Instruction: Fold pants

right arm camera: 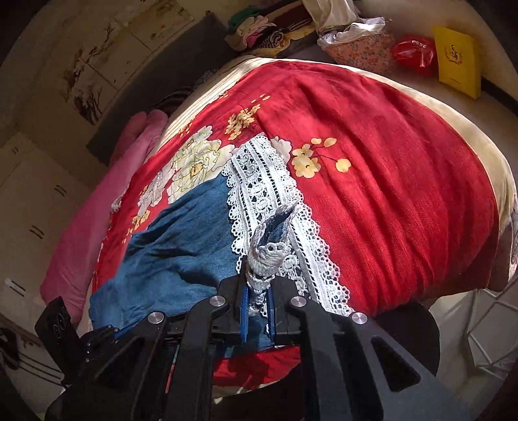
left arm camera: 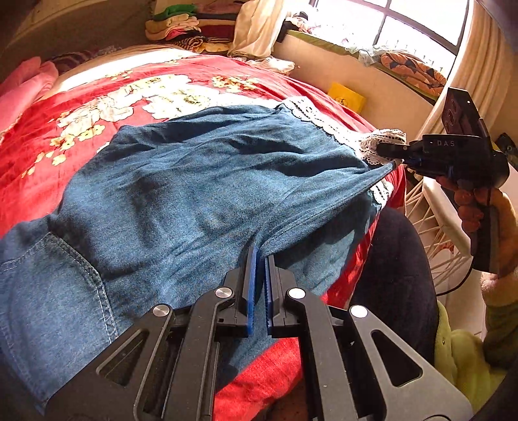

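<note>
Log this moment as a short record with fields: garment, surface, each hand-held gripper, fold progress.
garment: blue denim pants with a white lace hem, spread out
surface: red floral bedspread on a bed
left hand-held gripper: shut on a denim edge near the bed's near side
right hand-held gripper: shut on bunched lace hem and denim, lifted off the bedspread
fold progress: one leg end raised; the pants are not yet folded compactly
background: pile of clothes beyond the bed
</note>
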`<state>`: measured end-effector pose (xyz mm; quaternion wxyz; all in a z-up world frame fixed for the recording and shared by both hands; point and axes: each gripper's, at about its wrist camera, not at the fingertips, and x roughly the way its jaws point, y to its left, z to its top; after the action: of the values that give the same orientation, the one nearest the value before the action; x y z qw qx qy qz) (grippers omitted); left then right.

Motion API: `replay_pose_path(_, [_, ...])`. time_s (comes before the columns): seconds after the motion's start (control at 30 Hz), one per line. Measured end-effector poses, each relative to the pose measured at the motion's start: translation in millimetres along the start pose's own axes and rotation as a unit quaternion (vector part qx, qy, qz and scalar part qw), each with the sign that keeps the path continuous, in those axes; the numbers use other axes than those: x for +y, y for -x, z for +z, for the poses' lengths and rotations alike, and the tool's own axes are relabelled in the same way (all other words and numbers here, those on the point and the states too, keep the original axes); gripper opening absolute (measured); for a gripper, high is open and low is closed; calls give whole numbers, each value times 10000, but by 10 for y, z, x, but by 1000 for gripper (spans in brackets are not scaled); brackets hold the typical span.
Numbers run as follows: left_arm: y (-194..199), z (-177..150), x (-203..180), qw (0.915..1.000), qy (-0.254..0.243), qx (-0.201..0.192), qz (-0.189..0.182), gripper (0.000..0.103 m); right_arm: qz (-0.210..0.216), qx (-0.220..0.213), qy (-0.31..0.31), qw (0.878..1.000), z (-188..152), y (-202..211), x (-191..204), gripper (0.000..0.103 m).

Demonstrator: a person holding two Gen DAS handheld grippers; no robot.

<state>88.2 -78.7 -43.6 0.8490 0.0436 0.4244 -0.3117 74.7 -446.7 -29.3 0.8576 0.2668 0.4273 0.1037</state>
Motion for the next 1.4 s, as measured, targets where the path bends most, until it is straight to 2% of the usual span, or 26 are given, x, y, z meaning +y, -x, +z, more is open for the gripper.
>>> replay_pose_path(0.2, [31,-96,-1,9997,-109,144,152,0,-121,217,95,9996,-171,-109,-119,8])
replay_pose_path(0.27, [27,-131,32,9997,-60,175,155,0,-11,267,-44,9996,-187,-119,-183,9])
replay_pose_path(0.4, [52,-175,16,9995,-198,155,180,0,62,171,-186,9997,-179,-19,-261,21])
replay_pose_path(0.47, [59,-181,-2,9992,-285,129,231,1,130,118,-224,9996,-176,28,-285,22])
replay_pose_path(0.77, [-132,-107,-242,9924,-1089,51,576,3,263,106,-435,9987,-191,-6,-359,24])
replay_pose_path(0.9, [-124,-86,-256,9922,-1143,136,471,0,348,85,-388,9986,-172,35,-342,18])
replay_pose_path(1.07, [219,-165,-292,9924,-1205,84,227,0,471,133,-296,9984,-163,68,-326,17])
replay_pose_path(1.2, [279,-283,-314,9920,-1232,95,256,0,278,307,-345,9985,-204,-76,-378,17])
replay_pose_path(1.3, [139,-317,-260,9943,-1009,207,285,1,188,240,-351,9989,-215,-73,-390,16])
replay_pose_path(1.4, [112,-349,-269,9953,-945,180,121,5,-22,162,-151,9998,-200,-25,-377,14])
